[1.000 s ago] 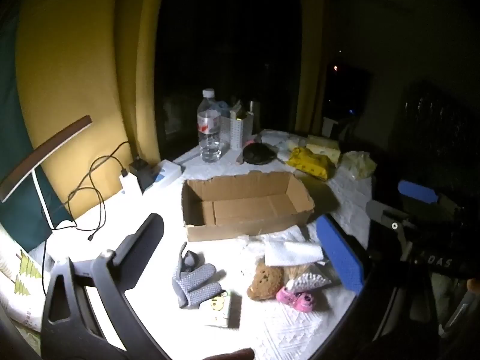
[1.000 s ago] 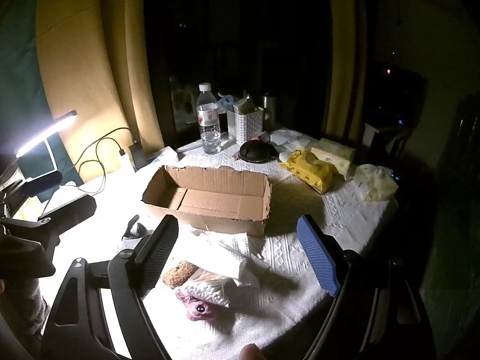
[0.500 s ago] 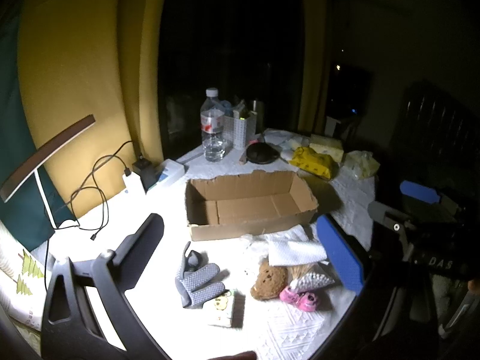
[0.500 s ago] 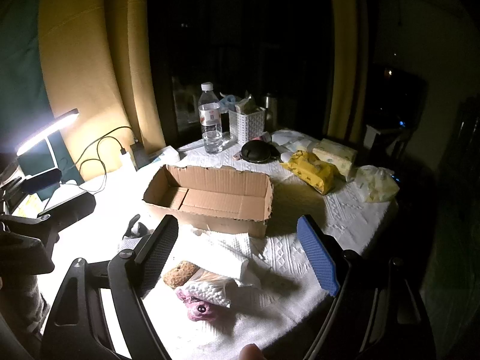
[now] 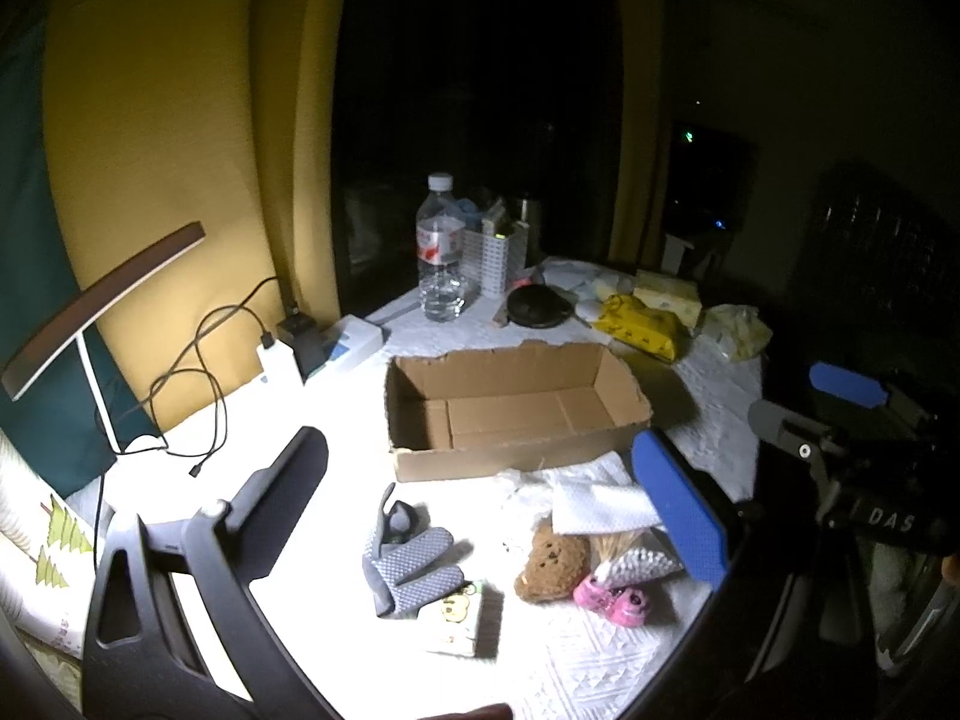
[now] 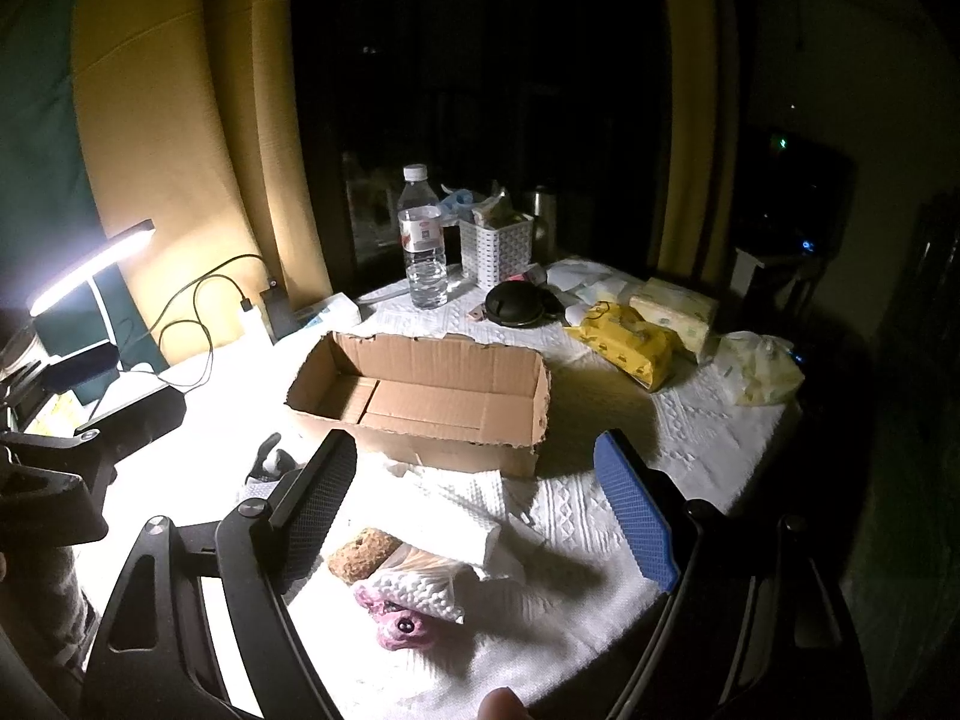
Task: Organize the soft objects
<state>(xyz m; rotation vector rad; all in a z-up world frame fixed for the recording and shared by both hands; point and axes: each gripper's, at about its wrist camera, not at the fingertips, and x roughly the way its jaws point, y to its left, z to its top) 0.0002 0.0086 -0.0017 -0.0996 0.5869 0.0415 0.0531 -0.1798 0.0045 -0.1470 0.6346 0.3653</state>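
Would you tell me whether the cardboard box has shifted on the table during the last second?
No. The cardboard box keeps its place relative to the water bottle.

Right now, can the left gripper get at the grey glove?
Probably yes. The left gripper is open above the table, and the glove lies uncovered between its fingers' line of approach, beside the teddy.

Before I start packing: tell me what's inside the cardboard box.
The cardboard box shows only its bare floor and flaps. The strip just behind its near wall is hidden in both views.

Only legible txt: "DAS" on right gripper (image 5: 888, 519) body.
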